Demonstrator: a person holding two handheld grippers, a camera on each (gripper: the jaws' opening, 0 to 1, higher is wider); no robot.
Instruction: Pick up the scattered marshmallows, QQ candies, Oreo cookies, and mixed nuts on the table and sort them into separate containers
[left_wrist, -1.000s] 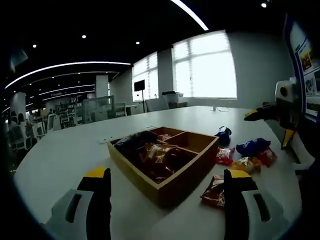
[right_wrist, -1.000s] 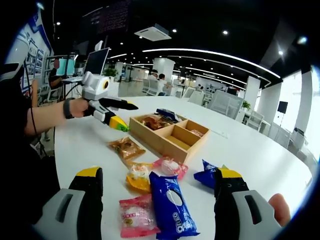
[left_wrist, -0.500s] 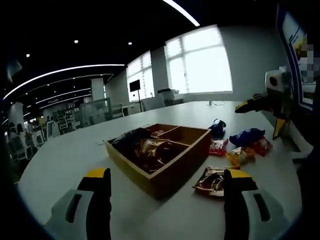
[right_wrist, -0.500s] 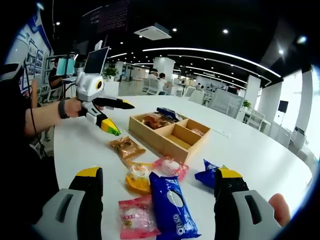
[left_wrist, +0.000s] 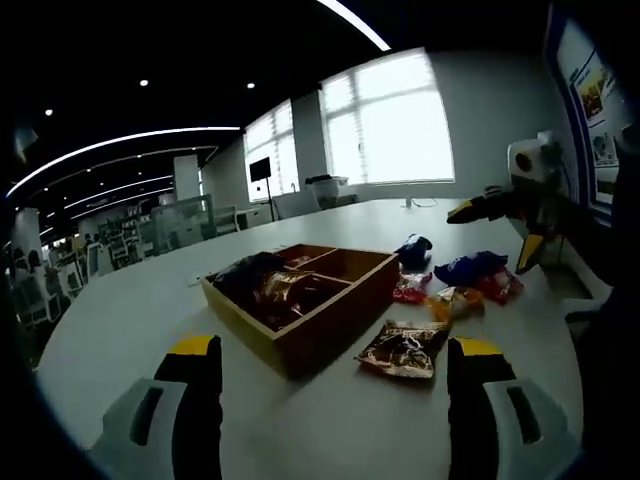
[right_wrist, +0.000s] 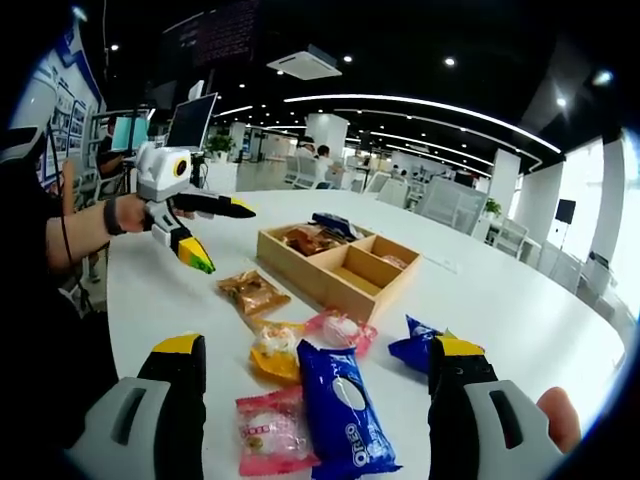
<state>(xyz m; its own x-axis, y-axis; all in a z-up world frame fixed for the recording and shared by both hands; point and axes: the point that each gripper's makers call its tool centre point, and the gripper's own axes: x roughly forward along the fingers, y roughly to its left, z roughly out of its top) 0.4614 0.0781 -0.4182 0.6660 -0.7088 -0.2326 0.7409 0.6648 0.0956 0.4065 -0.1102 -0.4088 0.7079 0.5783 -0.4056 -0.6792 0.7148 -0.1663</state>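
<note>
In the right gripper view, the right gripper (right_wrist: 310, 400) is sitting at the bottom with its jaws wide apart and nothing between them. A blue Oreo pack (right_wrist: 345, 410) is lying between them on the white table (right_wrist: 520, 310), beside a pink marshmallow bag (right_wrist: 270, 430). The wooden tray (right_wrist: 340, 265) is resting in the middle. At the upper left, the left gripper (right_wrist: 205, 235) is hanging wide open and empty, near a brown nut bag (right_wrist: 252, 294).
</note>
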